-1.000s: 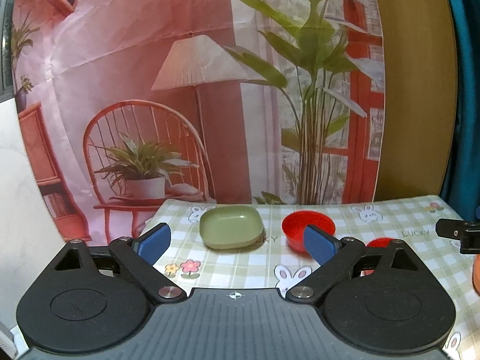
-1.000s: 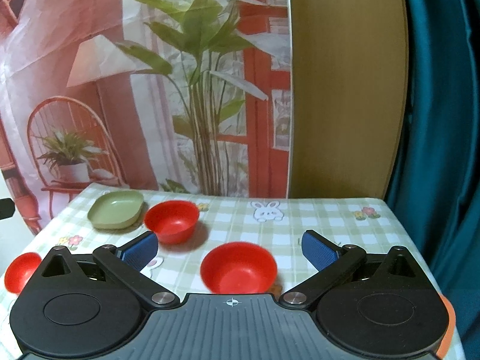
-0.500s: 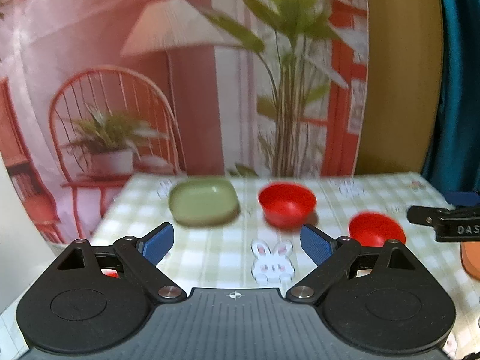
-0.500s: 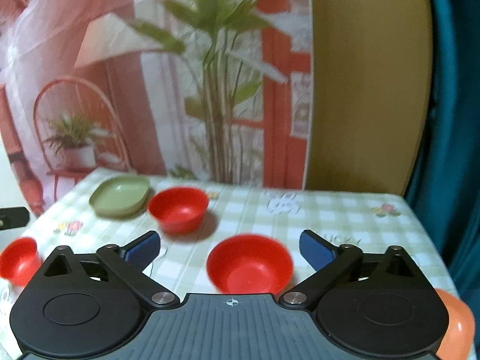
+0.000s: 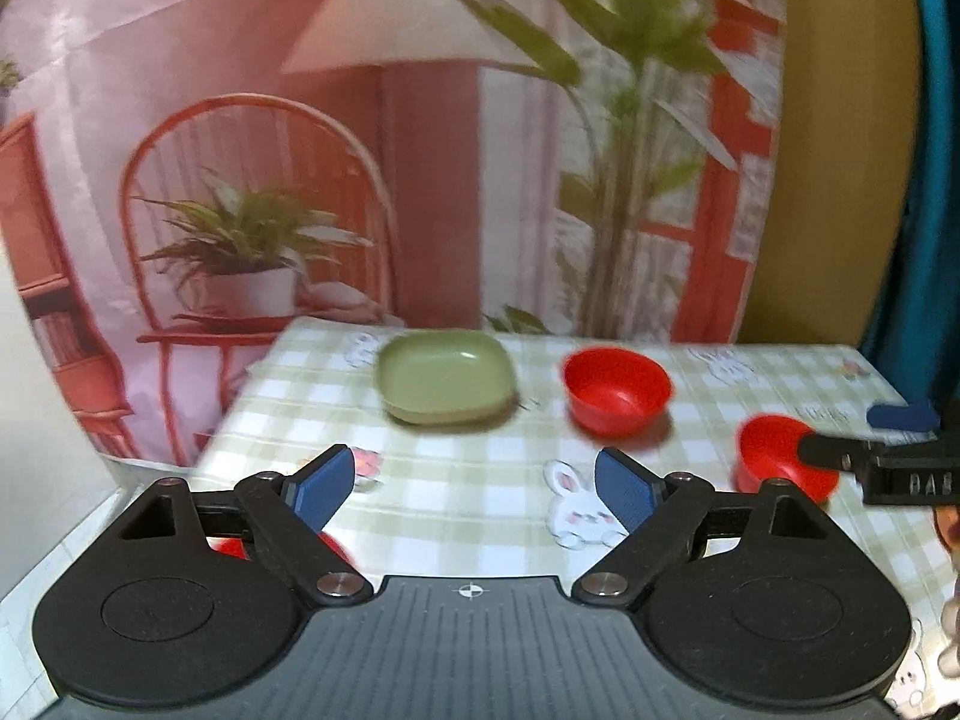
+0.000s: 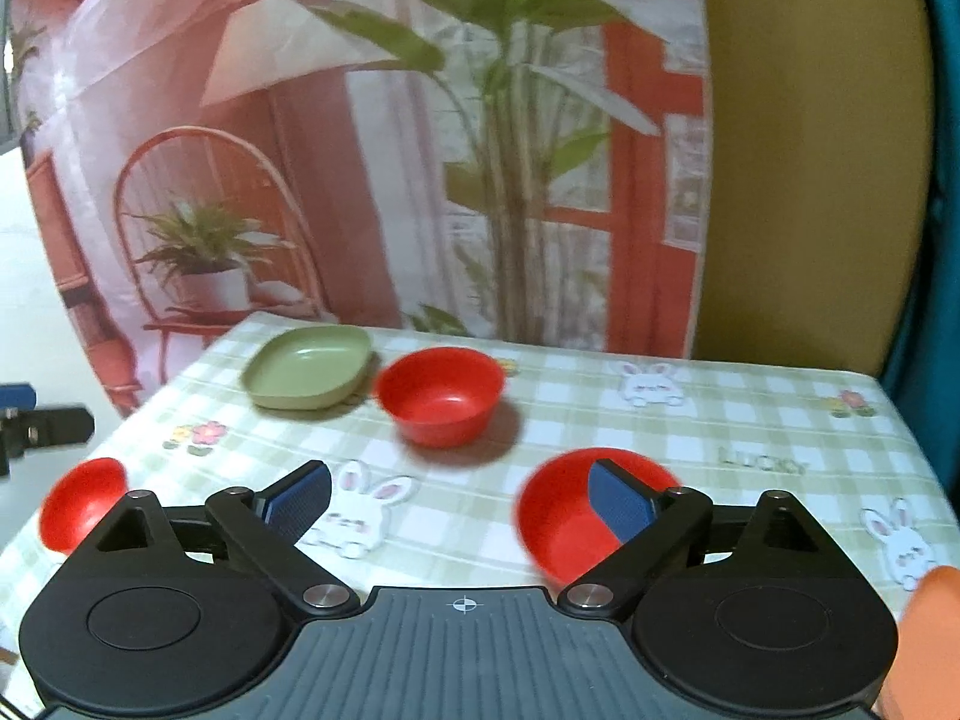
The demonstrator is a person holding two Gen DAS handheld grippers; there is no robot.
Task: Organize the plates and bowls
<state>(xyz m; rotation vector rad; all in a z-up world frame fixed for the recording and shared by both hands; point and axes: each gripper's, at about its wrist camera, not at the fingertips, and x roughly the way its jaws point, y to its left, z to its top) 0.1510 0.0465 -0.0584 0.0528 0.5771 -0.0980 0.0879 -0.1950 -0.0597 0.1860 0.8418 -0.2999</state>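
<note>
Plate (image 6: 309, 373) left of bowl (image 6: 443, 394), both on table (image 6: 690, 420)

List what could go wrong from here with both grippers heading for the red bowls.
1. The right gripper has its right finger over the nearest red bowl, jaws open and just narrowing; a pinch on the rim could tip or skid it.
2. The left gripper partly hides a small red bowl at the table edge; a nudge might push it off.
</note>
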